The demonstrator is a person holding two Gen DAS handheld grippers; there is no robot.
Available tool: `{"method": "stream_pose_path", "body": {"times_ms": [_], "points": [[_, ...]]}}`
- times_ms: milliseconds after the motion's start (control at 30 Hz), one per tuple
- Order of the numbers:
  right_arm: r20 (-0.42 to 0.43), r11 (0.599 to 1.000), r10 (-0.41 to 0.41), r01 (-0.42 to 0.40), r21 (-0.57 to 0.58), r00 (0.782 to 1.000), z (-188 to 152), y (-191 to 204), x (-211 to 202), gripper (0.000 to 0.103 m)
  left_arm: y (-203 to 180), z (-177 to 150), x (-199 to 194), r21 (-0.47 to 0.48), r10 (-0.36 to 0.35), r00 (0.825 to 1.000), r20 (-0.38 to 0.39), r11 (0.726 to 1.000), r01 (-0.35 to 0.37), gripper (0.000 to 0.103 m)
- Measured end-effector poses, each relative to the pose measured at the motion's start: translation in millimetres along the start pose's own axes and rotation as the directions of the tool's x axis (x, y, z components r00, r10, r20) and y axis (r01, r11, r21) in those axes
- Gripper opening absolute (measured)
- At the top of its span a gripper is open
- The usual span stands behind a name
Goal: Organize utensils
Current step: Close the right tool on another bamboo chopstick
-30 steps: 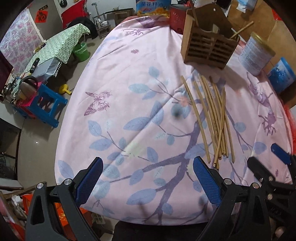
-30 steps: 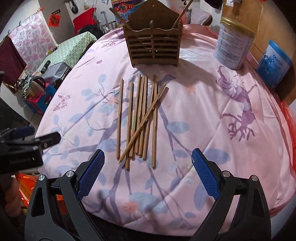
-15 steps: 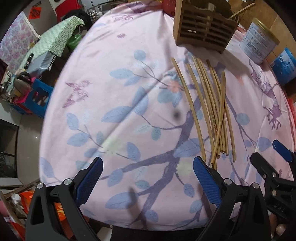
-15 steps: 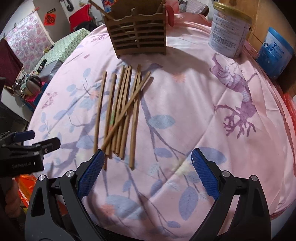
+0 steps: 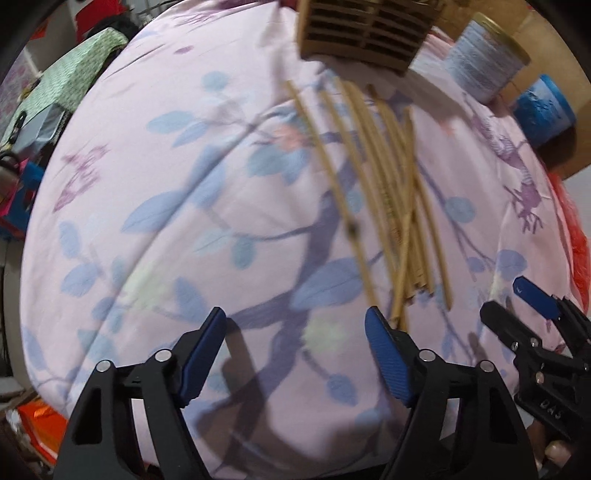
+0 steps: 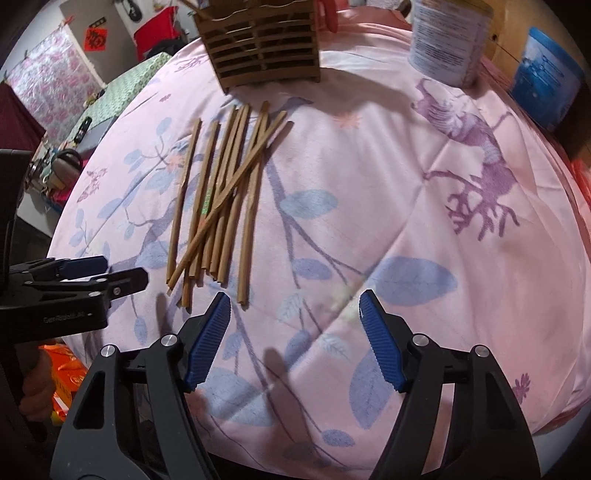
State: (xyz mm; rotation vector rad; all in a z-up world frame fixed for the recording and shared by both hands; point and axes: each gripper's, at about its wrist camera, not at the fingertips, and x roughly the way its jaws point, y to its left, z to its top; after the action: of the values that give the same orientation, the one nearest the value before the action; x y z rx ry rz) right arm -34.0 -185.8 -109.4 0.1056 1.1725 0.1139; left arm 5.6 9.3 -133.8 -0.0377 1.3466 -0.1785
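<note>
Several bamboo chopsticks (image 6: 225, 195) lie side by side on the pink floral cloth, one crossing the rest diagonally; they also show in the left wrist view (image 5: 384, 199). A slatted wooden utensil holder (image 6: 262, 48) stands beyond them, seen in the left wrist view too (image 5: 365, 33). My left gripper (image 5: 295, 332) is open and empty, its right finger near the chopsticks' near ends. My right gripper (image 6: 295, 317) is open and empty, just right of those ends. Each gripper shows in the other's view: the right (image 5: 517, 299), the left (image 6: 122, 269).
A white tin can (image 6: 447, 40) and a blue tub (image 6: 546, 81) stand at the back right of the round table (image 6: 461, 280). A green-covered side table (image 5: 85, 74) and floor clutter lie off the table's left edge.
Both grippers have moved forward and lower over the table toward the chopsticks, which now sit closer and larger. Both stay open.
</note>
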Motion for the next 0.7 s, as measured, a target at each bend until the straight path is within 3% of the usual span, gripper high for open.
{"method": "stream_pose_path", "body": {"times_ms": [300, 367, 433, 500, 700], "points": [[0.034, 0.999, -0.025, 0.023, 0.046, 0.999, -6.8, -17.3, -16.2, 0.070, -31.2, 17.9, 13.9, 0.073, 0.020, 0.997, 0.071, 0.997, -0.025, 0.068], [0.045, 0.999, -0.023, 0.021, 0.050, 0.999, -6.4, -18.5, -18.6, 0.070, -32.3, 16.2, 14.2, 0.097, 0.058, 0.993, 0.100, 0.993, -0.068, 0.059], [0.054, 0.999, -0.020, 0.018, 0.048, 0.998, -5.9, -17.4, -19.6, 0.070, -26.7, 13.3, 10.7, 0.108, 0.072, 0.991, 0.116, 0.991, -0.085, 0.043], [0.055, 0.999, -0.008, 0.005, 0.043, 0.998, -5.0, -13.8, -18.0, 0.070, -15.6, 14.4, 8.1, 0.088, 0.082, 0.990, 0.114, 0.992, -0.092, 0.035], [0.035, 0.996, 0.085, -0.084, -0.026, 0.996, -2.1, 21.0, -3.5, 0.068, 25.6, 11.9, -1.4, -0.013, 0.080, 0.992, 0.094, 0.997, -0.080, 0.035]]}}
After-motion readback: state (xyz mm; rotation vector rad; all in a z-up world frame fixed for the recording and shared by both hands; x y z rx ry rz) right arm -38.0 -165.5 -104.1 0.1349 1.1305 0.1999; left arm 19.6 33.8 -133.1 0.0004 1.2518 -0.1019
